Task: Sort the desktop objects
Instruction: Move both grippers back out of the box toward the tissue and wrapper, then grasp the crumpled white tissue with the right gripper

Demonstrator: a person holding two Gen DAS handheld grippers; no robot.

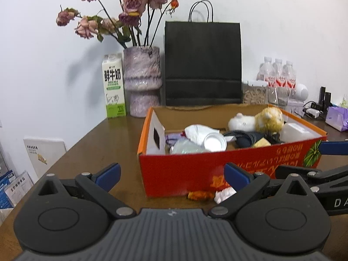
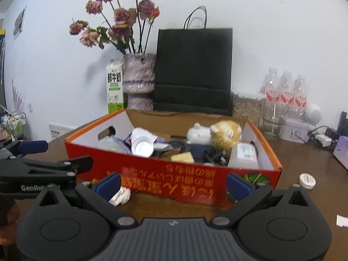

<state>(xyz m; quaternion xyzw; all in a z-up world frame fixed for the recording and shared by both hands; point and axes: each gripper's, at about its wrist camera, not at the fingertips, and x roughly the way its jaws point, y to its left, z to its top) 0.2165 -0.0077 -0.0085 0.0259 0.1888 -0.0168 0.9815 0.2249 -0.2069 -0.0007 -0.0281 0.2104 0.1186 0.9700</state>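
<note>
left claw agape, level | right claw agape, facing box

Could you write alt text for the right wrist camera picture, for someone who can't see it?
An open red cardboard box full of odds and ends, including a plush toy, sits on a brown table straight ahead of the open right hand-held gripper. A crumpled white tissue lies before the box; a white cap lies to its right.

Brown wooden table, red box, crumpled tissue, orange snack, white cap, vase, milk carton, black bag
</note>
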